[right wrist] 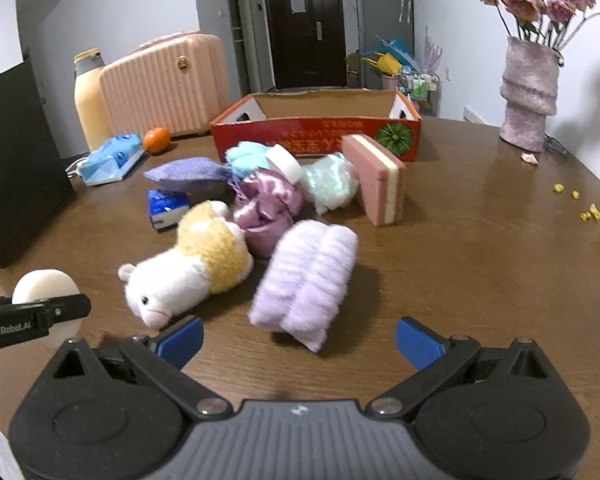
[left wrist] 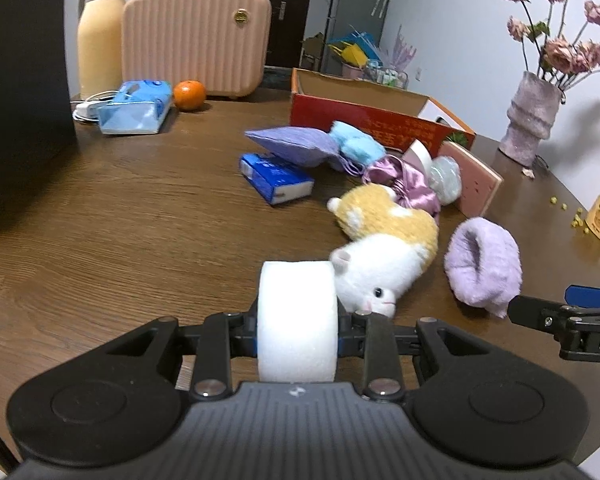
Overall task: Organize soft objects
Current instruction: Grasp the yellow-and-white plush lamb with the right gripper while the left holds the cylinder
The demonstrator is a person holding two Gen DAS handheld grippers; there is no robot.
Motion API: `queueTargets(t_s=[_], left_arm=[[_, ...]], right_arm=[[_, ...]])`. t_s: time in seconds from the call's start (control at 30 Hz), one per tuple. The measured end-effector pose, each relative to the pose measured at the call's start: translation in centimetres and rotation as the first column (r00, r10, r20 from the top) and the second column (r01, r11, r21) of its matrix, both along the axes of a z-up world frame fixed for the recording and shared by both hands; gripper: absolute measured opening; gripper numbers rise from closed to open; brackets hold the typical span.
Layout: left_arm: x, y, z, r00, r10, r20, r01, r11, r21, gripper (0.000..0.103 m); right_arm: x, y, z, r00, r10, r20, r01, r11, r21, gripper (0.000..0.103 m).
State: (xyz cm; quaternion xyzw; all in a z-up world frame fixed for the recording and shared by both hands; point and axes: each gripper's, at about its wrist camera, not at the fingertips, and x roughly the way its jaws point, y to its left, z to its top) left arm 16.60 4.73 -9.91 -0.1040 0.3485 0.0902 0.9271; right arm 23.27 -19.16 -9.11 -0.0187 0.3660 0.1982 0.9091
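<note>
My left gripper (left wrist: 297,334) is shut on a white round sponge (left wrist: 297,320), held just above the table; it also shows in the right wrist view (right wrist: 44,286). My right gripper (right wrist: 299,340) is open and empty, just in front of a fluffy lilac headband (right wrist: 306,280), which also shows in the left wrist view (left wrist: 482,264). A white and yellow plush toy (right wrist: 188,268) lies left of the headband. Behind them lie a purple satin scrunchie (right wrist: 266,204), a purple pouch (right wrist: 188,174), a blue fluffy item (right wrist: 246,158), a mint puff (right wrist: 332,184) and a pink sponge block (right wrist: 380,178).
An open red cardboard box (right wrist: 316,136) stands behind the pile. A pink case (right wrist: 160,84), a yellow thermos (right wrist: 88,96), an orange (right wrist: 156,140) and tissue packs (right wrist: 108,158) are at the back left. A black box (right wrist: 16,160) is left. A vase (right wrist: 530,96) stands right.
</note>
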Motion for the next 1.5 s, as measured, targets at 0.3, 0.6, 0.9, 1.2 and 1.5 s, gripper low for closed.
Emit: queueTargets(t_s=[0.3, 0.6, 0.9, 1.2, 1.5], left_arm=[[-0.9, 2.9, 0.4, 0.999, 0.035, 0.028, -0.036, 0.999, 0.005, 0.029], [-1.5, 6.2, 0.1, 0.997, 0.063, 0.040, -0.063, 0.998, -0.005, 0.029], [-2.0, 8.8, -0.2, 0.995, 0.083, 0.052, -0.083, 0.996, -0.012, 0.029], [-2.2, 10.2, -0.5, 0.994, 0.088, 0.062, -0.087, 0.996, -0.018, 0.029], [-2.1, 10.5, -0.8, 0.994, 0.089, 0.065, -0.088, 0.996, -0.025, 0.029]], right_arm=[[0.6, 3.5, 1.4, 0.998, 0.020, 0.064, -0.021, 1.000, 0.007, 0.102], [2.1, 7.4, 0.9, 0.996, 0.031, 0.080, -0.029, 0.999, -0.026, 0.101], [4.3, 10.0, -0.9, 0.999, 0.007, 0.034, -0.005, 0.998, -0.059, 0.096], [5.6, 11.1, -2.1, 1.000, -0.020, -0.003, 0.020, 0.998, -0.055, 0.096], [6.7, 12.0, -3.0, 0.998, -0.030, -0.057, 0.028, 0.999, -0.026, 0.091]])
